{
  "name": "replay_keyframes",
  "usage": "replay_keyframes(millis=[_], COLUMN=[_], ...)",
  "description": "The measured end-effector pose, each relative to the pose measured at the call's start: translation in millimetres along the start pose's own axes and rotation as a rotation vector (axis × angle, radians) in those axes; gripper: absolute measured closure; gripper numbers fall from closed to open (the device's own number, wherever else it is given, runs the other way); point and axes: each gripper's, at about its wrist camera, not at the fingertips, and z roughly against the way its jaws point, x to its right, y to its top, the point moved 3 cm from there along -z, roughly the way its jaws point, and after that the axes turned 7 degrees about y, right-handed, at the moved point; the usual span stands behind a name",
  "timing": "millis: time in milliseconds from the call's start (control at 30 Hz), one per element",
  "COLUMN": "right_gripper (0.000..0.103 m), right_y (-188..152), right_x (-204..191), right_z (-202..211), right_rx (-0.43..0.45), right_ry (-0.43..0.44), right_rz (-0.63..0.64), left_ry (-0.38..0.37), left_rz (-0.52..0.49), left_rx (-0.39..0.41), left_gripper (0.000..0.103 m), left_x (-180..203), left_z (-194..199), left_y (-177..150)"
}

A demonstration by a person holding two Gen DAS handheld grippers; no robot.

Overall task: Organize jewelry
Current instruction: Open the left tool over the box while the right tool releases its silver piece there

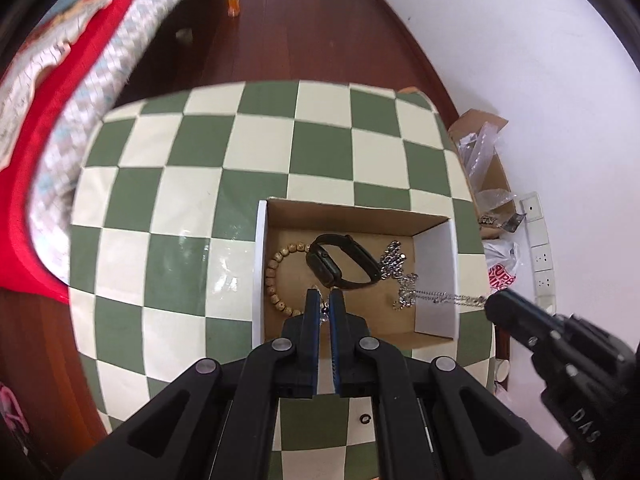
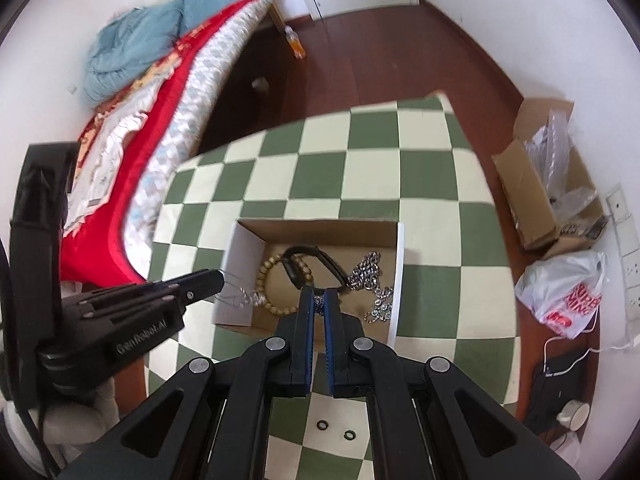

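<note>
Silver link chain [image 1: 436,298], lower right of frame: limp, light, snag-prone. Right gripper [image 2: 319,304] pinched narrow on chain; left gripper [image 1: 325,308] likewise. Grasp mid-length.

Your left gripper [image 1: 325,300] hides part of the bead bracelet [image 1: 276,272]; what it pinches is too small to tell.

Watch [image 1: 340,260] in box [image 1: 260,264], between bracelet [image 1: 276,268] and chain [image 1: 396,268]
</note>
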Motion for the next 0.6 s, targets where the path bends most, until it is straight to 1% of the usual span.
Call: replay_keyframes(millis=[67, 167, 267, 300, 333, 367, 400, 433, 467, 500, 533, 567, 600], right_gripper=[0.098, 0.098, 0.096, 0.095, 0.089, 0.074, 0.065, 0.049, 0.038, 0.035, 0.032, 0.025, 0.020], right_y=[0, 1, 1, 1, 1, 1, 1, 1, 0, -1, 0, -1, -2], right_x=[5, 11, 18, 21, 23, 25, 27, 28, 29, 29, 29, 29, 30], right_z=[-13, -26, -35, -37, -38, -38, -37, -37, -36, -34, -32, -30, -29], right_rx=[-0.029, -0.073, -0.116, -0.128, -0.136, -0.140, -0.142, -0.144, -0.143, -0.137, -0.131, -0.126, -0.123], right_ry=[0.000, 0.015, 0.013, 0.015, 0.012, -0.002, -0.015, -0.019, -0.034, -0.058, -0.092, -0.122, -0.156], right_rz=[-0.011, -0.036, -0.063, -0.072, -0.080, -0.080, -0.080, -0.081, -0.079, -0.067, -0.047, -0.036, -0.028], left_ry=[-0.017, -0.021, -0.037, -0.029, 0.002, 0.024, 0.045, 0.072, 0.096, 0.119, 0.141, 0.172, 0.202], left_rz=[0.010, 0.034, 0.045, 0.047, 0.037, 0.032, 0.028, 0.022, 0.022, 0.023, 0.021, 0.021, 0.017], left_rx=[-0.030, -0.077, -0.103, -0.096, -0.087, -0.082, -0.068, -0.040, -0.018, 0.004, 0.030, 0.052, 0.066], left_gripper=[0.100, 0.100, 0.096, 0.094, 0.091, 0.080, 0.072, 0.050, 0.031, 0.027, 0.026, 0.021, 0.011], left_x=[-3, -5, -6, -6, -6, -6, -7, -7, -9, -11, -13, -16, -18], left_z=[-10, -20, -23, -22, -20, -18, -16, -11, -8, -5, -1, 2, 3], left_y=[4, 6, 9, 10, 11, 12, 13, 14, 15, 15, 15, 15, 15])
